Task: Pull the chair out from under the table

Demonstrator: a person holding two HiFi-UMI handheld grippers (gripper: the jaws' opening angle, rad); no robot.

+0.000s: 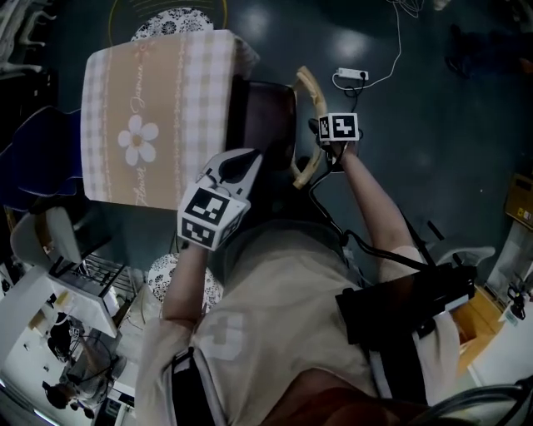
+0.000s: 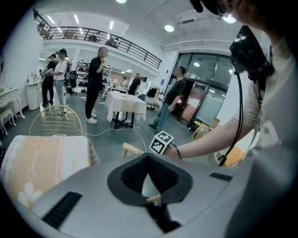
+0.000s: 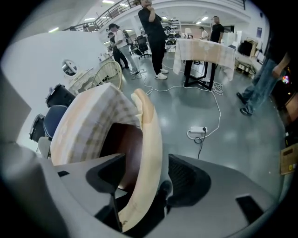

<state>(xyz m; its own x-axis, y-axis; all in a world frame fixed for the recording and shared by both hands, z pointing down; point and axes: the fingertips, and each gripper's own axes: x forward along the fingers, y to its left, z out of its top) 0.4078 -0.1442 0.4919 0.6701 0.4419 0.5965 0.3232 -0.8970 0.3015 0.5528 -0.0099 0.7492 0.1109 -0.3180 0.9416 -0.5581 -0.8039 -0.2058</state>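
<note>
The chair's dark brown seat (image 1: 266, 125) is tucked under the table with the checked daisy cloth (image 1: 158, 116). Its pale curved wooden backrest (image 1: 312, 96) faces me. My right gripper (image 1: 323, 143) is open, and the backrest rail (image 3: 148, 135) runs down between its jaws, with a gap on each side. In the right gripper view the seat (image 3: 118, 148) and the cloth (image 3: 88, 125) lie to the left of the rail. My left gripper (image 1: 246, 162) hovers over the seat near the table's edge, shut on nothing. The left gripper view shows its pads (image 2: 158, 174) meeting, with the backrest's end (image 2: 132, 148) beyond.
A white power strip (image 1: 351, 75) with its cable lies on the dark floor past the chair. A gold wire rack (image 1: 166, 12) stands behind the table and a blue chair (image 1: 33, 150) to its left. White furniture (image 1: 58, 283) is at the lower left. People (image 2: 95, 83) stand far off.
</note>
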